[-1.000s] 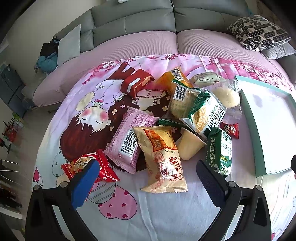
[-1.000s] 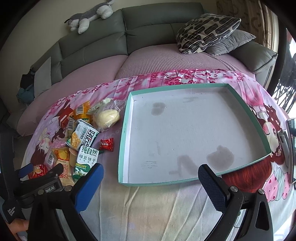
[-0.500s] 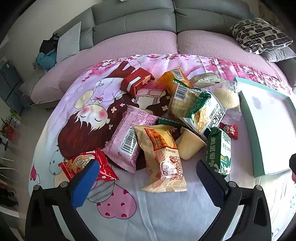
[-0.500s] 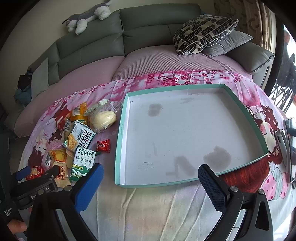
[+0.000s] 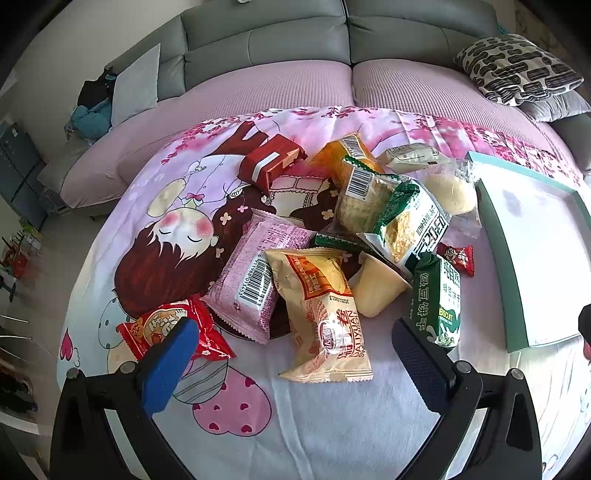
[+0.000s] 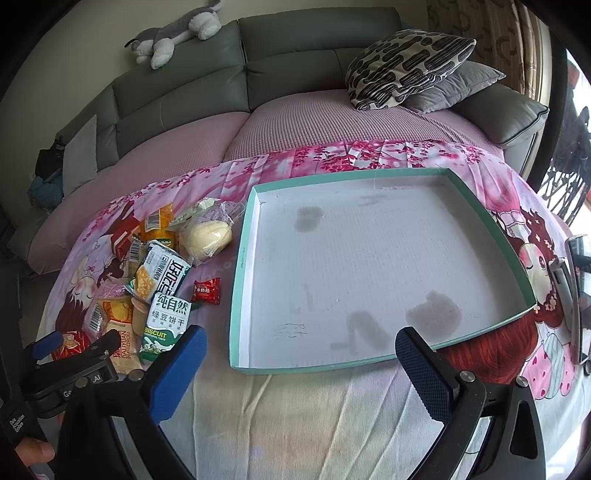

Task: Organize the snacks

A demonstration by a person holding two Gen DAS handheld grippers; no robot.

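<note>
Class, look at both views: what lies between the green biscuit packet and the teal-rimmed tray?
Between the green biscuit packet and the tray lies only a small red candy on the printed cloth; the right wrist view shows it best.

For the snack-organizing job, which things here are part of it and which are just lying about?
Part of the job:
- snack pile, including the beige packet, pink packet and green biscuit pack
- teal tray, holding nothing
- left tool and right tool, both open

Lying about:
- patterned pillow
- plush toy
- sofa
</note>
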